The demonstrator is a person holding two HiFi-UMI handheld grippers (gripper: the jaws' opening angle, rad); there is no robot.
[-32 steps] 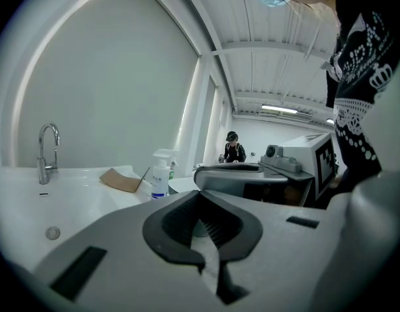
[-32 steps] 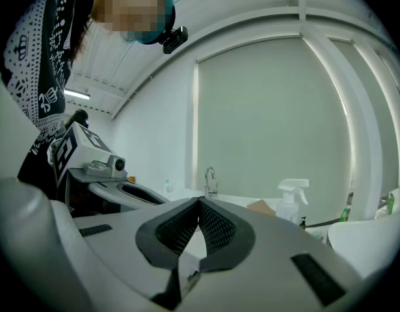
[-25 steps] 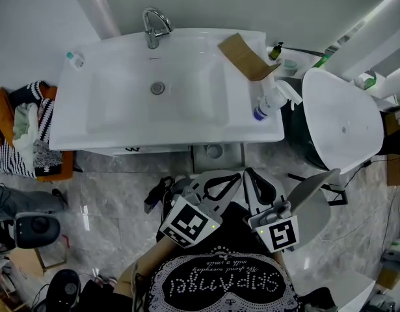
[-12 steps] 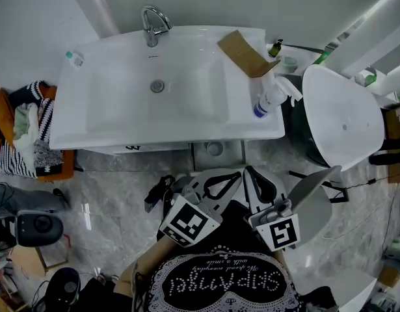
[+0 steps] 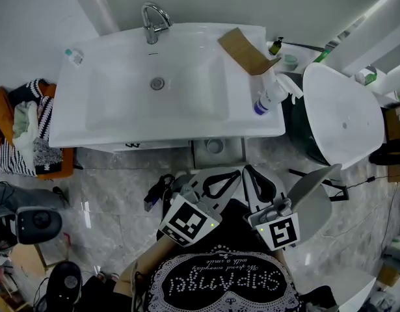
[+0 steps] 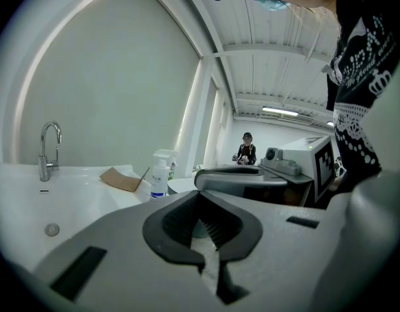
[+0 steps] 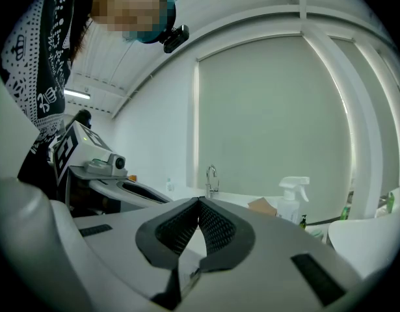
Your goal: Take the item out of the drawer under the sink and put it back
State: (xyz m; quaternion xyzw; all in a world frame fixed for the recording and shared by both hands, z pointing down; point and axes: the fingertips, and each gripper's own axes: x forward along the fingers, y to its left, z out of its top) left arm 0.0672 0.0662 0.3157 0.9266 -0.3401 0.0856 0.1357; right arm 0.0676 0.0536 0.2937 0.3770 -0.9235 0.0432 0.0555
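A: How many grippers are there, and what do they hold?

B: Two. The left gripper [image 5: 220,181] and the right gripper [image 5: 255,177] sit side by side low in the head view, just above the person's patterned black top [image 5: 219,285]. Each carries one marker cube, and both point toward the white sink [image 5: 121,119] but are well apart from it. Seen along its own jaws, the left gripper [image 6: 200,197] has them brought together at the tips with nothing between. The right gripper [image 7: 200,203] is the same, closed and empty.

A: Where is the item from the drawer?

B: No view shows it. One thin white strip [image 5: 141,149] runs under the sink's near edge, and I cannot tell whether that is the drawer front. One grey metal box [image 5: 216,149] sits just beside the strip.

A: What stands on the sink?

B: One chrome faucet [image 5: 154,23] at the back; one drain [image 5: 158,83] in the basin; one flat piece of brown cardboard [image 5: 245,52] at the back right corner; one white spray bottle [image 5: 272,97] upright near the right edge, just in front of the cardboard; one small clear bottle [image 5: 74,58] at the back left corner. One heap of striped clothes [image 5: 27,132] lies on the floor to the left.
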